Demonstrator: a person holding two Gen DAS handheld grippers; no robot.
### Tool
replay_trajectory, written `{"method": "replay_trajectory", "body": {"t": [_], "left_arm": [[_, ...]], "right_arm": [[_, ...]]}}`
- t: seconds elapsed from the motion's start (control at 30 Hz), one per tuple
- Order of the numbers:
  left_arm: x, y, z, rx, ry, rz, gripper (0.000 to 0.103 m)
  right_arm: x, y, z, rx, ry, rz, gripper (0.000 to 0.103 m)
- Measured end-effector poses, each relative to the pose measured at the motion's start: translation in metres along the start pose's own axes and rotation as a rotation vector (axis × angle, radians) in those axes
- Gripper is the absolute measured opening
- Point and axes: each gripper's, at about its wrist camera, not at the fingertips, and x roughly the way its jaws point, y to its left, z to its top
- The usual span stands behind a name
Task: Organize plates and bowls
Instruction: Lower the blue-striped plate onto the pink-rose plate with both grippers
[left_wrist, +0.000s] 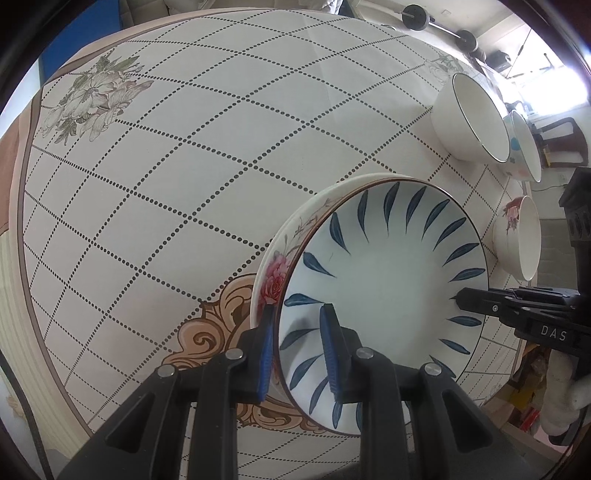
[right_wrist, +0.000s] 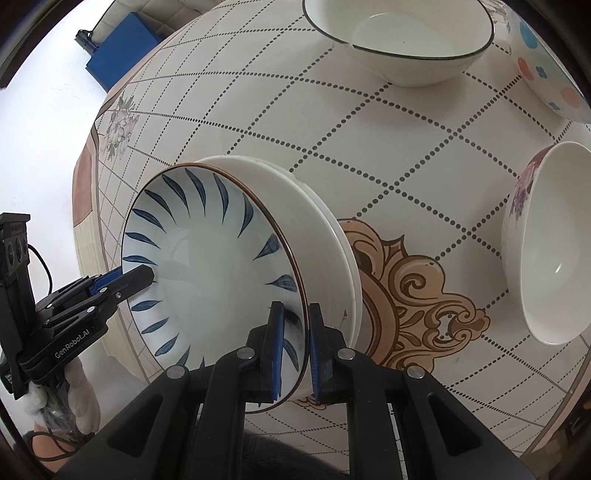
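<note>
While both hand-held grippers (left_wrist: 297, 354) (right_wrist: 295, 349) clamp 2 stacked plates' (left_wrist: 388, 280) rims, 3 bowls (left_wrist: 469, 118) sit nearby.

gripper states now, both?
Left hand-held gripper: closed on the plate stack's rim.
Right hand-held gripper: closed on the opposite rim.

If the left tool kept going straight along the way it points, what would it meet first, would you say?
Probably the tablecloth: the left tool grips the blue-leaf plate by its rim, pointing steeply down past the rose plate, though depth is unclear.
</note>
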Motion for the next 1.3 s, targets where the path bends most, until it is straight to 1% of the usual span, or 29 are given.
{"method": "replay_trajectory", "body": {"t": [0.2, 0.37, 0.53, 0.67, 0.8, 0.97, 1.13, 1.23, 1.3], "left_arm": [[0.015, -0.002, -0.004, -0.001, 0.029, 0.009, 0.021], [0.022, -0.004, -0.005, -0.003, 0.037, 0.007, 0.021], [0.024, -0.002, -0.002, -0.012, 0.042, 0.005, 0.021], [0.025, 0.001, 0.002, -0.025, 0.075, 0.002, 0.021], [0.026, 0.008, 0.005, -0.059, 0.112, -0.027, 0.022], [0.026, 0.014, 0.006, -0.083, 0.147, -0.051, 0.022], [0.022, 0.019, 0.003, -0.096, 0.143, -0.044, 0.022], [0.015, 0.017, -0.002, -0.104, 0.119, -0.030, 0.022], [0.006, 0.019, -0.002, -0.108, 0.092, -0.015, 0.022]], "right_arm": [[0.011, 0.006, 0.001, -0.015, 0.020, -0.034, 0.014], [0.018, 0.005, 0.001, -0.014, 0.030, -0.048, 0.014], [0.019, 0.001, 0.002, -0.009, 0.027, -0.050, 0.014], [0.016, 0.002, 0.002, -0.018, 0.017, -0.068, 0.014], [0.015, 0.000, 0.005, 0.012, 0.032, -0.059, 0.015], [0.010, -0.010, 0.007, 0.047, 0.056, -0.025, 0.015], [0.007, -0.012, 0.007, 0.059, 0.065, -0.022, 0.015], [0.002, -0.009, 0.005, 0.055, 0.060, -0.023, 0.022], [-0.004, -0.008, 0.002, 0.053, 0.046, -0.023, 0.024]]}}
